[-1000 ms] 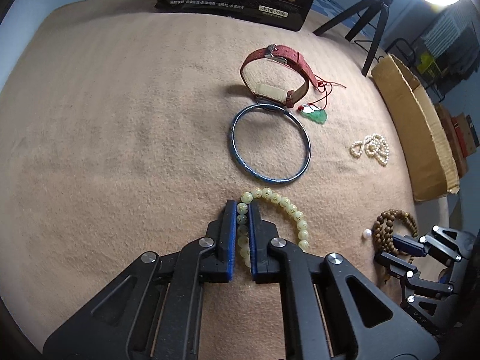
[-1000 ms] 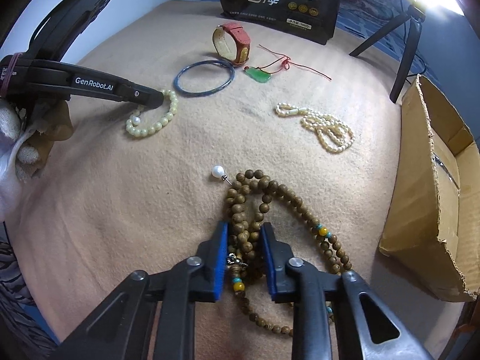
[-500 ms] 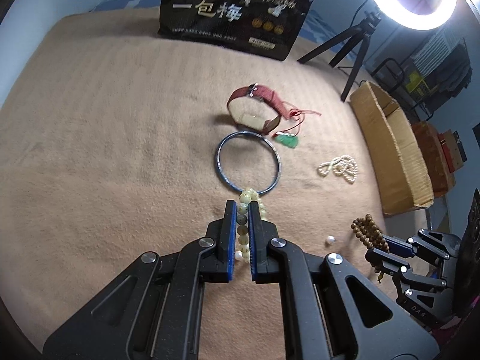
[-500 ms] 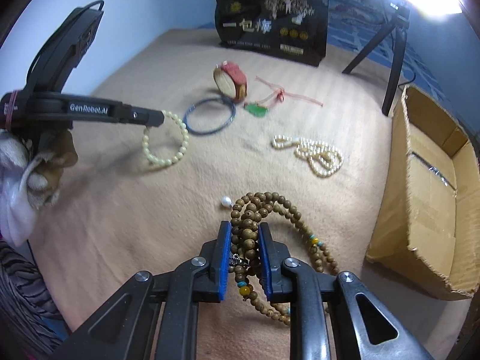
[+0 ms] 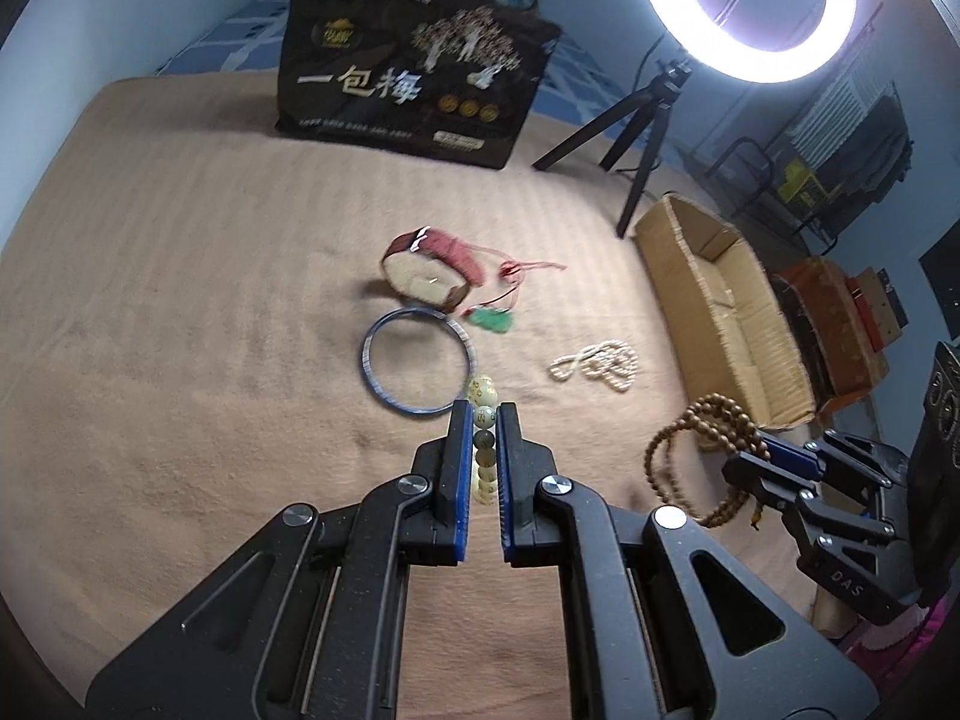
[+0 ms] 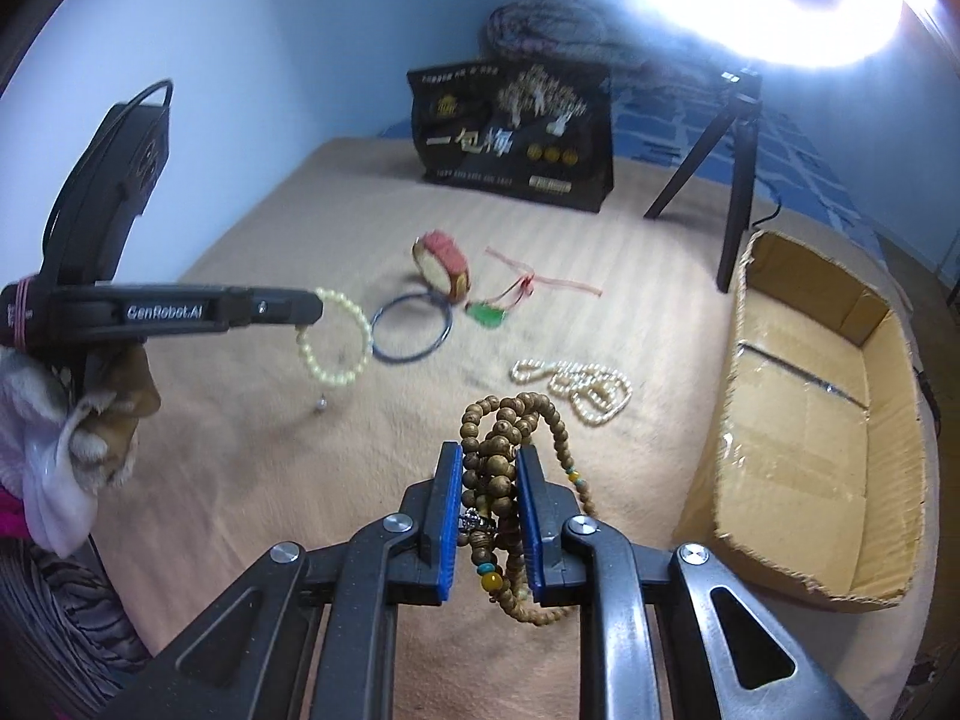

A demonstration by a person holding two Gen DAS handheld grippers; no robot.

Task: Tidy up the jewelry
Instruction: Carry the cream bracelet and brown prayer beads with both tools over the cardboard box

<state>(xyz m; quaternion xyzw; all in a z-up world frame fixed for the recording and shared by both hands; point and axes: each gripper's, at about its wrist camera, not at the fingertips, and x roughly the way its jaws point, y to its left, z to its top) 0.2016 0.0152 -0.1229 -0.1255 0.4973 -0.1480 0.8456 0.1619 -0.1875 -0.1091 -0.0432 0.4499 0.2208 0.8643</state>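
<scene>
Two grippers each pinched a string of beads. The left gripper (image 5: pixel 482 420) had its blue pads pressed onto a pale green bead bracelet (image 5: pixel 483 414), a few beads caught between the fingers and the rest hanging below as a loop clear of the blanket (image 5: pixel 180 300), as the right wrist view showed. The right gripper (image 6: pixel 490 468) was clamped on a bunched wooden bead necklace (image 6: pixel 510 426), with loops standing above the fingertips and a tail with yellow and teal beads dangling beneath.

Beyond the fingers, the other pieces lay untouched on the blanket: a blue bangle (image 5: pixel 417 363), a red-strapped watch (image 5: pixel 429 276) just behind it, a green pendant (image 5: pixel 493 319) on a red cord beside the watch, and a pearl necklace (image 5: pixel 594 363) further right. A small pale object below the bracelet in the right wrist view might have been a loose pearl pin, but blur made it hard to tell. An open cardboard box (image 6: pixel 828 420) stood at the blanket's right edge and looked empty, so I judged it the likely destination and the sorting barely begun: two items lifted, none put away, at least four left.

Both grippers were held above the blanket, pointing roughly forward across the bed. The left one reached in level from the left side, held in a gloved hand (image 6: pixel 78 438). The right one sat nearer the box, tilted slightly down.
</scene>
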